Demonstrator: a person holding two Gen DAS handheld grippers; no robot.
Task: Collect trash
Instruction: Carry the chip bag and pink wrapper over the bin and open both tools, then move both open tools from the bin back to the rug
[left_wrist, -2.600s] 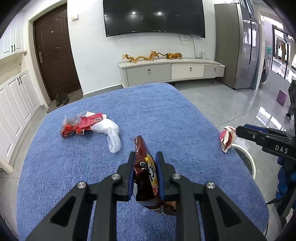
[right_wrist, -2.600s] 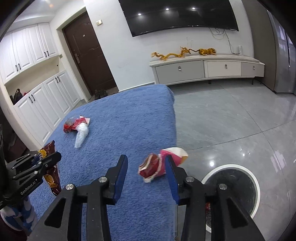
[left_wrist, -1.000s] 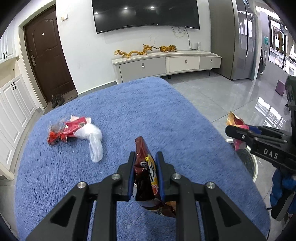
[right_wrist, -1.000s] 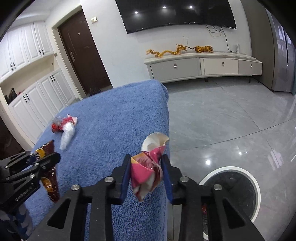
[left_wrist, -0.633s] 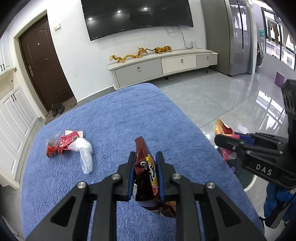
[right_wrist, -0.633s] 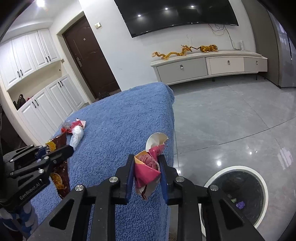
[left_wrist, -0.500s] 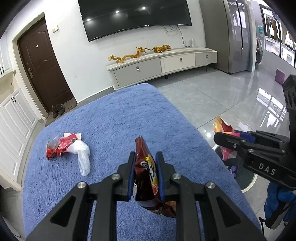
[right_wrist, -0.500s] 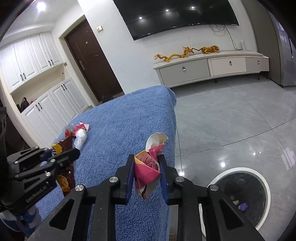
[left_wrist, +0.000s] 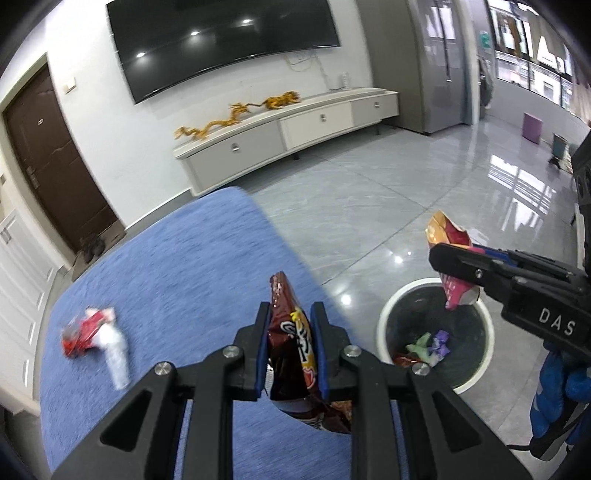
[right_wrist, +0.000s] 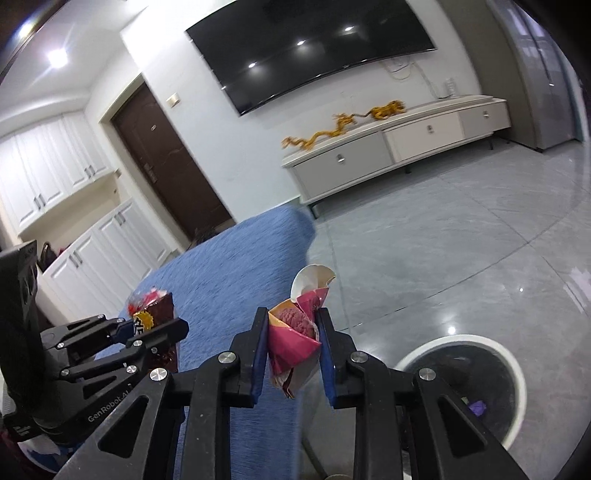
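Note:
My left gripper (left_wrist: 290, 343) is shut on a brown snack bag (left_wrist: 295, 354) and holds it above the right edge of the blue-covered table (left_wrist: 177, 295). My right gripper (right_wrist: 291, 350) is shut on a crumpled pink and yellow wrapper (right_wrist: 295, 332); in the left wrist view the wrapper (left_wrist: 448, 258) hangs over the round white trash bin (left_wrist: 436, 332) on the floor. The bin (right_wrist: 465, 380) holds some trash. A red wrapper with a clear plastic bag (left_wrist: 96, 336) lies on the table's left side.
A grey tiled floor (left_wrist: 369, 206) lies to the right of the table. A white TV cabinet (left_wrist: 288, 136) stands at the far wall under a large TV. White cupboards (right_wrist: 92, 240) and a dark door are at the left.
Both grippers have swung right toward the bin with their trash. The right gripper's wrapper now hangs over the bin's opening.

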